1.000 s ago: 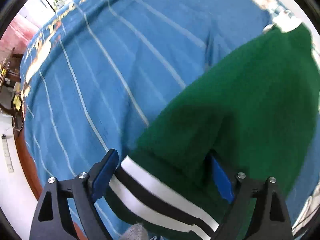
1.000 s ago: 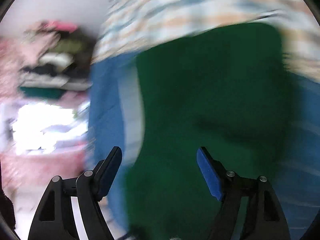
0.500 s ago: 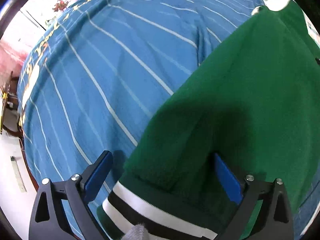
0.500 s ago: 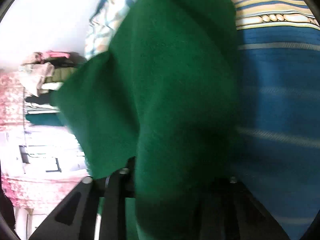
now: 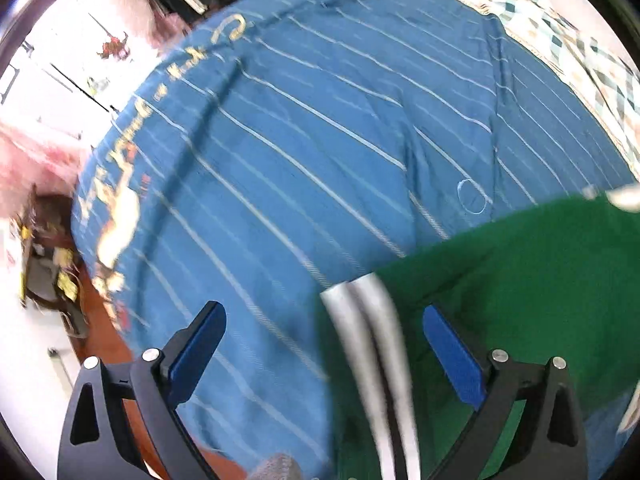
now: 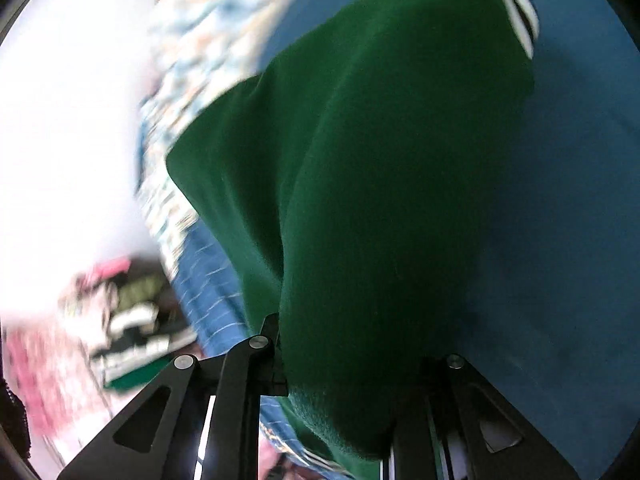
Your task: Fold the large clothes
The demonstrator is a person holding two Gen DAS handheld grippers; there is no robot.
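In the left wrist view the left tool stands wide open over the bed and holds nothing; its jaws have just been opening, and the white stripes of the garment lie below the gap, touched by neither pad; the green cloth lies flat on the blue striped cover, toward the right of this view. This side looks released, so I judge that the left tool should stay clear of the cloth and be ready to press the fold flat.

In the right wrist view the right tool is almost closed on a thick bunch of the garment; its jaws have just been closing, with the cloth between them; the cloth hangs from the grip in a long drape, and its striped hem is at the far end, over the bed. The step in hand seems to be to carry this part over the rest; to do it well the right tool should keep the grip firm, move level and not fast, lay the edge on the matching edge, and release only when the cloth rests flat; a hurried pull may drag the lower layer out of place.
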